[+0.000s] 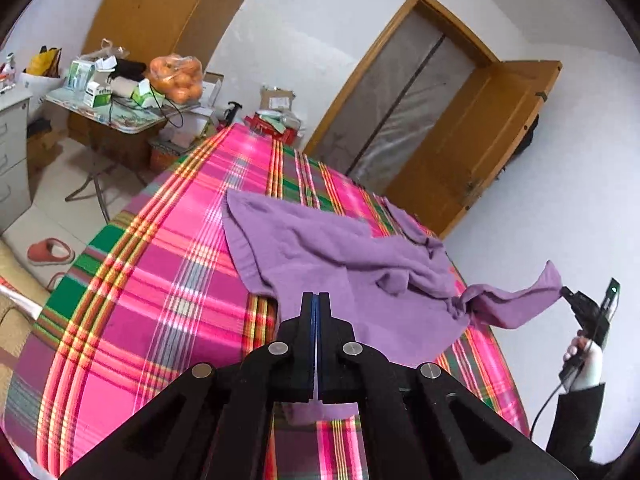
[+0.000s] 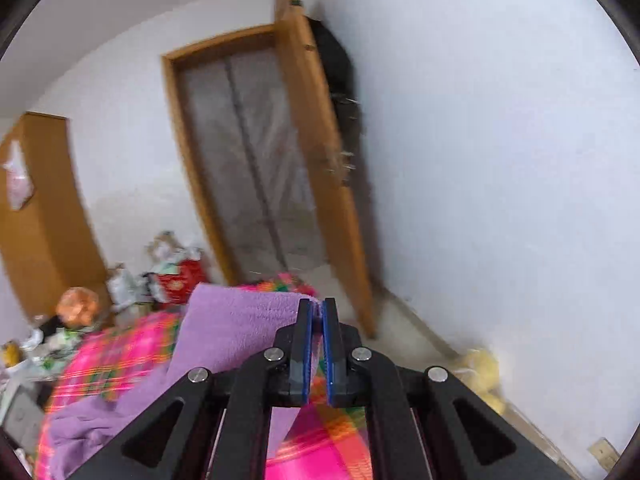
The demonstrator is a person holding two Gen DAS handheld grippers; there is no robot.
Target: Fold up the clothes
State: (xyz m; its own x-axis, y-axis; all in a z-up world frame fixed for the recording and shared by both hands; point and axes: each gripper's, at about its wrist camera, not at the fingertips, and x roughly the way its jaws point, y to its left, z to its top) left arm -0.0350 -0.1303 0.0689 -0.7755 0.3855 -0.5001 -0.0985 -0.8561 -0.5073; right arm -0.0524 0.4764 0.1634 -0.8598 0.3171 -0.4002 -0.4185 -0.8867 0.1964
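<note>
A purple garment (image 1: pixel 320 252) lies crumpled on a bed with a pink plaid sheet (image 1: pixel 160 280). My left gripper (image 1: pixel 316 298) is at its near edge, jaws pressed together, with purple cloth running under the fingers and hanging below them. At the right, off the bed's edge, a hand (image 1: pixel 584 360) holds my right gripper (image 1: pixel 564 292), which is shut on a corner of the garment and stretches it up in the air. In the right wrist view the purple garment (image 2: pixel 232 320) drapes to the left from my right gripper (image 2: pixel 318 304), a fold pinched between the blue pads.
A cluttered folding table (image 1: pixel 120 116) with a bag of oranges (image 1: pixel 176 78) stands beyond the bed's left side. Grey drawers (image 1: pixel 12 152) and a red slipper (image 1: pixel 50 252) are at the left. An open wooden door (image 1: pixel 480 140) and white wall stand at the right. Boxes (image 1: pixel 276 120) are at the bed's far end.
</note>
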